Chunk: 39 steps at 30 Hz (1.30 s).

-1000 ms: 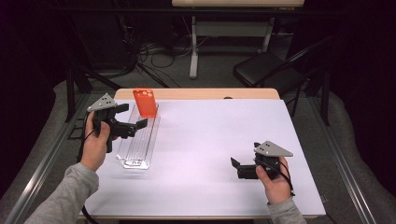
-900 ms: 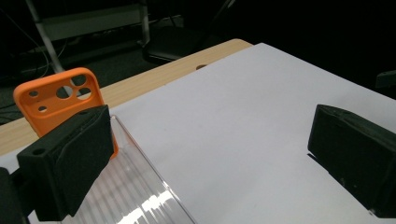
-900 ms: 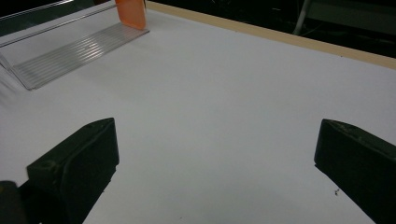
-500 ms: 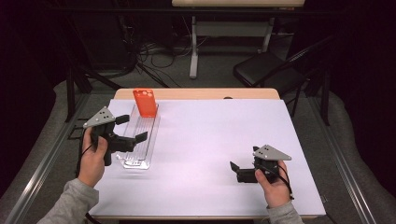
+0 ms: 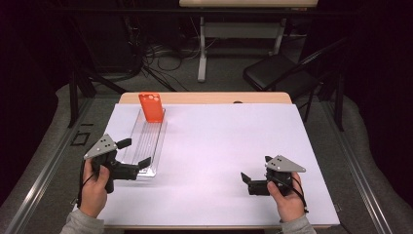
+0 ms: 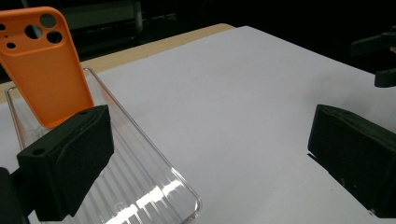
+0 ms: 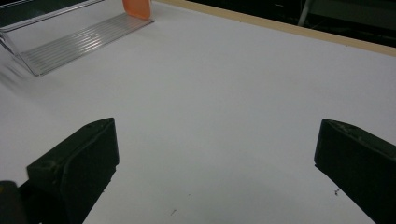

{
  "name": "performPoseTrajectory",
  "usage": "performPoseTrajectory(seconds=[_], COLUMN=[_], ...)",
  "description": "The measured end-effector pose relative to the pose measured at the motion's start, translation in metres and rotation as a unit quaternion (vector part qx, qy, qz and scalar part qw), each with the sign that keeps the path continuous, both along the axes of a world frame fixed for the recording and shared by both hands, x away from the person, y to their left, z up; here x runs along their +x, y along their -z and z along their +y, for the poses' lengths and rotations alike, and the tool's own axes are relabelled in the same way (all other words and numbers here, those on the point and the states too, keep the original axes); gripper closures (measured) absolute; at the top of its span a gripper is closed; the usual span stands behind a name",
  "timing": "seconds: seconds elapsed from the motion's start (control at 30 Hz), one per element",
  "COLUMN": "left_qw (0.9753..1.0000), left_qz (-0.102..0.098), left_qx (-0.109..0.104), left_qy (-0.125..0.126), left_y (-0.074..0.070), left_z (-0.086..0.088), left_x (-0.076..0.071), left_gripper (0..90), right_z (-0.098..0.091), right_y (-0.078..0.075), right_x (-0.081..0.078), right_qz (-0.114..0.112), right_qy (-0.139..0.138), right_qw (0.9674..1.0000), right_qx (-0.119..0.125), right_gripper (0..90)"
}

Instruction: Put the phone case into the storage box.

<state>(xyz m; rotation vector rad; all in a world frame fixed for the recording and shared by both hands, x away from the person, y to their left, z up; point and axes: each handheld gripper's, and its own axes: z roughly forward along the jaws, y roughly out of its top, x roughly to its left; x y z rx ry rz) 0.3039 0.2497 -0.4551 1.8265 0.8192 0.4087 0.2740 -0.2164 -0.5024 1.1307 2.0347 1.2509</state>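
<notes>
The orange phone case [image 5: 151,107] stands tilted at the far end of the clear ribbed tray [image 5: 146,141], its camera cutouts up top and its lower edge down inside the tray, leaning back against the far wall as far as I can judge. From my left gripper view I see the same orange phone case [image 6: 44,63] rising out of the clear ribbed tray [image 6: 140,186], with my near jaw hanging over the tray's ribbed floor and the other jaw out over bare white sheet. The tray lies lengthwise along the left part of the white table cover [image 5: 219,146], its near end just beside my left gripper [image 5: 134,153]. That tool is spread wide and pinches nothing; one jaw sits over the tray's near end, the other toward its left rim. My right gripper [image 5: 246,179] is well apart, low on the right side of the sheet, jaws likewise spread with nothing between them. In the right gripper view the tray lies far off at the upper left.
</notes>
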Motion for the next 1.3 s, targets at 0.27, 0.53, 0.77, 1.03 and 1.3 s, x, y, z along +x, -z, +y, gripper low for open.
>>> performPoseTrajectory(seconds=[0.27, 0.53, 0.77, 1.03, 1.3], left_qw=[0.9999, 0.9999, 1.0, 0.9999, 0.9995], left_qz=[0.001, -0.006, -0.002, 0.001, 0.003], left_qx=[-0.011, -0.007, -0.004, -0.005, -0.014], left_qy=[-0.006, -0.005, -0.007, -0.013, -0.029], left_y=[0.013, 0.025, 0.037, 0.046, 0.055], left_z=[0.003, 0.006, 0.01, 0.016, 0.029], left_x=[-0.007, -0.011, -0.012, -0.015, -0.021], left_gripper=[0.6, 0.7, 0.7, 0.7, 0.7], right_z=[-0.003, -0.009, -0.013, -0.016, -0.017], right_y=[0.003, 0.01, 0.014, 0.019, 0.024], right_x=[-0.004, -0.008, -0.01, -0.013, -0.013], right_qz=[0.001, 0.002, 0.002, 0.002, 0.003], right_qy=[0.002, 0.01, 0.015, 0.023, 0.028], right_qw=[1.0, 0.9999, 0.9999, 0.9997, 0.9996], right_qx=[-0.004, -0.004, -0.003, -0.004, -0.001], right_gripper=[0.0, 0.0, 0.0, 0.0, 0.0])
